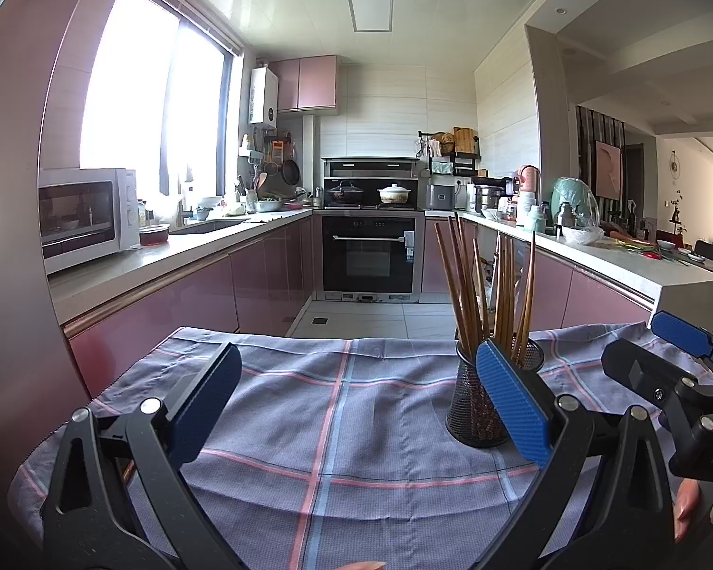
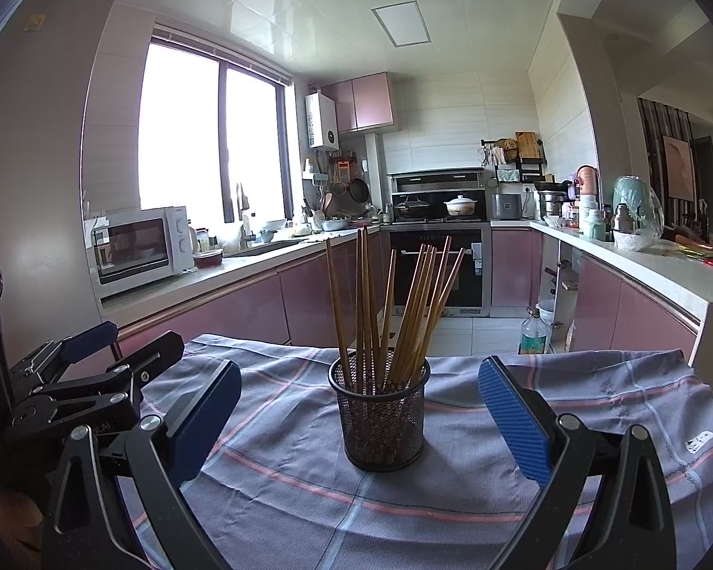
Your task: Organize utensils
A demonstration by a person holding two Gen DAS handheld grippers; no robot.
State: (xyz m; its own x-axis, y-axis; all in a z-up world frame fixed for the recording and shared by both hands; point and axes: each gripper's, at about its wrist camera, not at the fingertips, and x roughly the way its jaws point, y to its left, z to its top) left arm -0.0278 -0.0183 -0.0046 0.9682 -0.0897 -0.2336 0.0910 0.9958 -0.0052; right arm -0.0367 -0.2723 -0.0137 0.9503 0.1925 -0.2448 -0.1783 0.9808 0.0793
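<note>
Your right gripper (image 2: 359, 422) is spread wide and grasps nothing; the mesh holder (image 2: 379, 415) stands upright between its two blue pads, touching neither, which suggests you have lined up on the cup rather than taken hold of it. Your left gripper (image 1: 356, 408) is likewise released and empty, aimed at bare plaid cloth (image 1: 309, 403), with the holder just off its right pad; from here it could steady the cup or receive a utensil.

Count of parts: one black mesh holder; one bundle of brown chopsticks (image 2: 394, 313), roughly ten to twelve sticks, the exact number uncertain because several overlap at the rim; two grippers; one cloth covering the work surface.

The sticks stand handle-end up and fan outward because the cup is wider than the bundle, so each leans on the rim. No loose utensil shows on the cloth in either view, so by that evidence the sorting looks largely complete. A fingertip (image 1: 689, 501) of your hand appears at the lower right of the left-wrist view, beneath the right gripper's body.
</note>
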